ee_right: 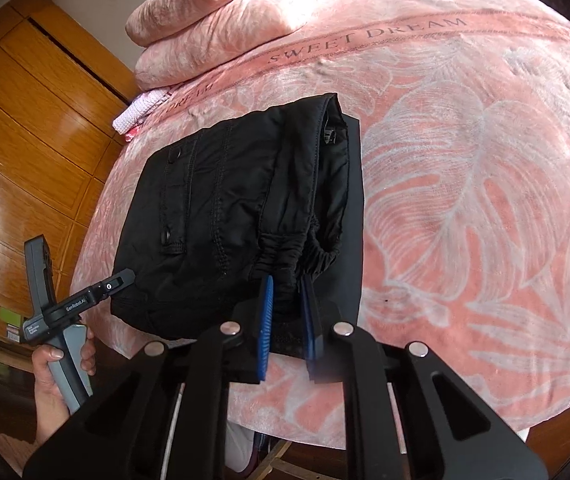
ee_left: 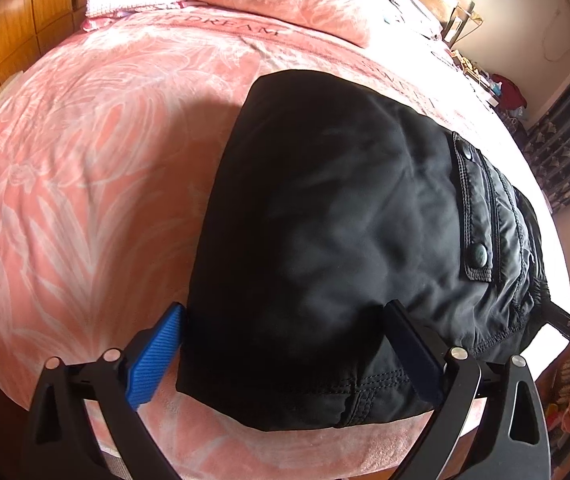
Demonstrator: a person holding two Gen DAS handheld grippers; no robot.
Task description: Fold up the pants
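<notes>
The left gripper (ee_left: 285,356) stands with its blue fingers (ee_left: 153,360) wide apart on both sides of the near edge of the black pants (ee_left: 325,240), and the right gripper (ee_right: 287,320) has its jaws close together, pinching the elastic waistband (ee_right: 297,256). The pants lie as a folded bundle near the front edge of the pink bedspread (ee_left: 85,160). Further back lie a pink folded quilt (ee_right: 213,12) and a wooden wardrobe (ee_right: 25,128).
</notes>
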